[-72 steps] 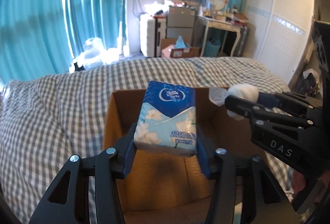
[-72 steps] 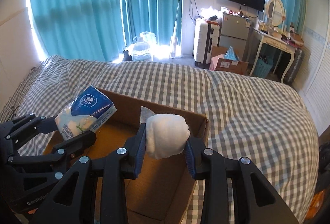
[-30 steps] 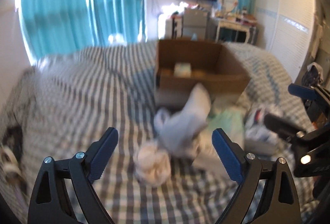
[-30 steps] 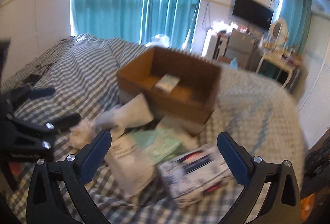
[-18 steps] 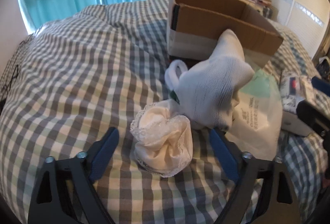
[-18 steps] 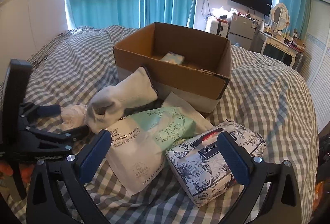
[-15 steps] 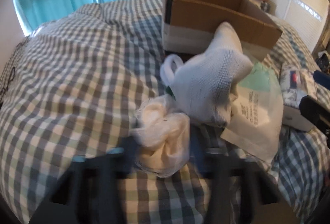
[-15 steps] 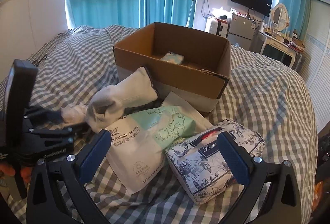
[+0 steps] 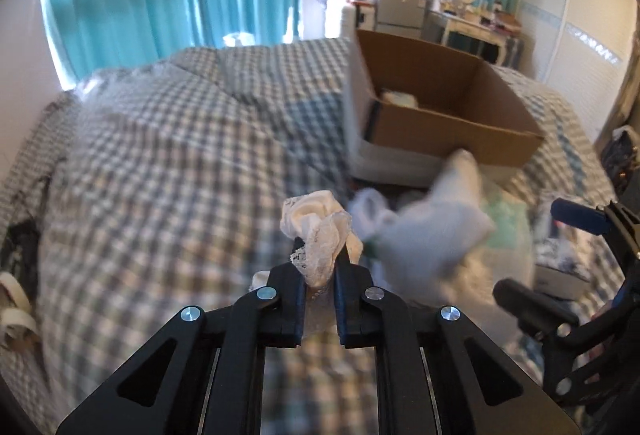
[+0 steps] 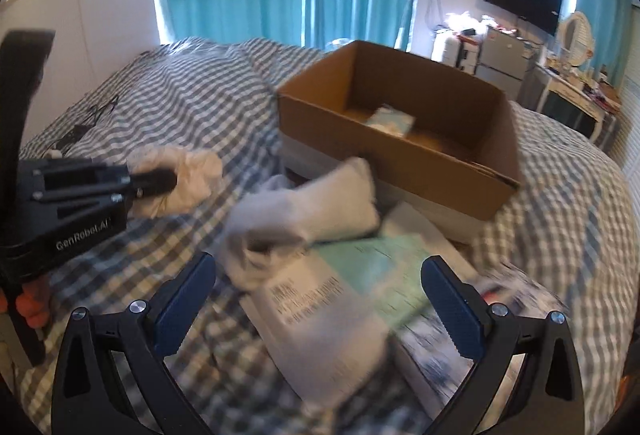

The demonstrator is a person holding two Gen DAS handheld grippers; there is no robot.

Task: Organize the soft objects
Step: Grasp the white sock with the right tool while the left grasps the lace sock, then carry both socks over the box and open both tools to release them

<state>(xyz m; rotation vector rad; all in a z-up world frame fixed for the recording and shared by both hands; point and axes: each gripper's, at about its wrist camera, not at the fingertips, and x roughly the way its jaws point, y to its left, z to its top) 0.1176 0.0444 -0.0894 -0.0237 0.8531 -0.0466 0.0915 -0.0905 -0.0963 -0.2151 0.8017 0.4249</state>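
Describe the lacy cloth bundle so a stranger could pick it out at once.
Start at the open cardboard box on the checked bed. Nearer the camera than the box lies a white sock, and just left of it the left gripper is pinching the lacy cloth bundle. Unlike the smooth knit sock, it is crumpled, cream-coloured, edged with lace trim, and the only item gripped.

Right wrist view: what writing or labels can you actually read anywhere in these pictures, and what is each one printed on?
"GenRobot.AI": white lettering on the black body of the left gripper, readable in the right wrist view.
Cleansing towel pack: dark lines of print on its white end, too blurred to read.
Floral tissue pack: blurred, nothing legible.
Cardboard box and the pack inside it: no readable text.
Left wrist view: nothing legible.
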